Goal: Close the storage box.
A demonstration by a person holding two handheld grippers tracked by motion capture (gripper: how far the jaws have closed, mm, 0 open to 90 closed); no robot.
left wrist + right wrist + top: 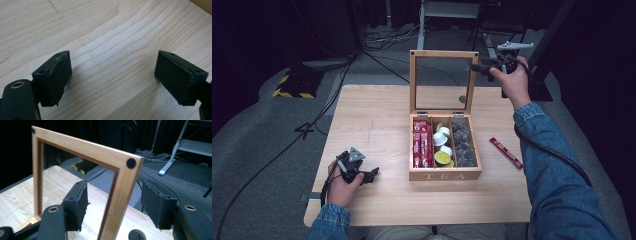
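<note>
Wood tea box [445, 174] lid [442, 54] upright, glass pane, open.

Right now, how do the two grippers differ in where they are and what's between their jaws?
The left gripper sits low at the near left of the table, while the right gripper is raised at the far side by the open tea box lid. The left gripper's jaws have only bare tabletop between them; the right gripper's jaws straddle the lid's frame edge without pressing on it. Both stand open.
</note>
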